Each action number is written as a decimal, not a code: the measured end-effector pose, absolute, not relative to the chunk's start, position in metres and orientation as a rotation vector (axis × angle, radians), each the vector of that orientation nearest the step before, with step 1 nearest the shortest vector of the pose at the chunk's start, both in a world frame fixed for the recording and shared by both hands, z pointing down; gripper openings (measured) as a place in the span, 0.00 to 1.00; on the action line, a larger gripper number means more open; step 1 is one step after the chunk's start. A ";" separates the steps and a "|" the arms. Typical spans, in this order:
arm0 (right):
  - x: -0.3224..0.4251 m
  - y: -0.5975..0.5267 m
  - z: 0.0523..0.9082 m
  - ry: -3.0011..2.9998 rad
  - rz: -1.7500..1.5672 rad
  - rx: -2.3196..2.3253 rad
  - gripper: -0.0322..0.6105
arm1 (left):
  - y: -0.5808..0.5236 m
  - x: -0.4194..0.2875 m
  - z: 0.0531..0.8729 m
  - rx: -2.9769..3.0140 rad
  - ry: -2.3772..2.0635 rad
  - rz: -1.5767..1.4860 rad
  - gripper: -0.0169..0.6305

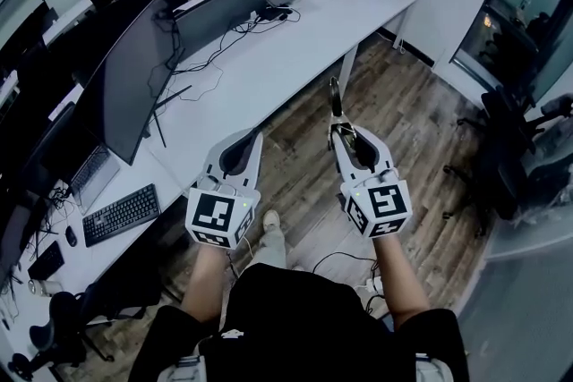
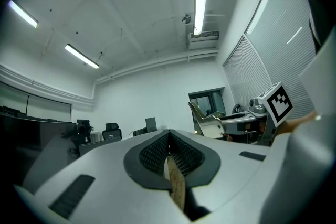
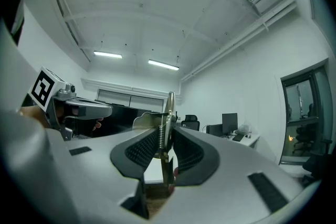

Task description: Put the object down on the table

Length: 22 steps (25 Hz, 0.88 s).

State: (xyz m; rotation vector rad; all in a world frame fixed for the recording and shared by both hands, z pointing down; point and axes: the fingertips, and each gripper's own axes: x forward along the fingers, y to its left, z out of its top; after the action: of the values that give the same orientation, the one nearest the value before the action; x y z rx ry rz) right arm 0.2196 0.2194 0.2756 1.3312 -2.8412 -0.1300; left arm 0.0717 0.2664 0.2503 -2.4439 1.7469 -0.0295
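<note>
The spring-loaded metal tool [image 1: 335, 101], clamped in the right gripper's [image 1: 347, 139] fingers above the floor [image 1: 403, 130] beside the desk [image 1: 269, 67], could be dropped there if released early, while the left gripper's [image 1: 242, 143] fingers are together on nothing.

Long white table [image 1: 286, 49] carries monitors [image 1: 134, 80], a keyboard [image 1: 121, 215], cables [image 1: 210, 58] and perhaps a mouse [image 1: 71, 235]

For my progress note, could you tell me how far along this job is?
Done: the metal tool is picked up, clamped in the right claw. In hand: it is held in the air beside the white table. Left: carry it over, lower it, release.
</note>
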 end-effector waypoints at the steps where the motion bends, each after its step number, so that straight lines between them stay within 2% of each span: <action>1: 0.220 0.215 0.276 -2.838 -0.132 1.330 0.21 | 0.262 0.072 0.251 -2.446 1.745 -0.027 0.05; 22: 0.167 0.070 0.285 -2.819 -0.102 1.330 0.21 | 0.113 0.021 0.259 -2.479 1.739 -0.035 0.05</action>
State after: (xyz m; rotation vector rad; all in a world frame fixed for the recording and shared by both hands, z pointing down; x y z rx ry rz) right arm 0.1673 0.0701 0.2850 1.3305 -2.8190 -0.1018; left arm 0.0209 0.1129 0.2590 -2.4795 1.7393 -0.0351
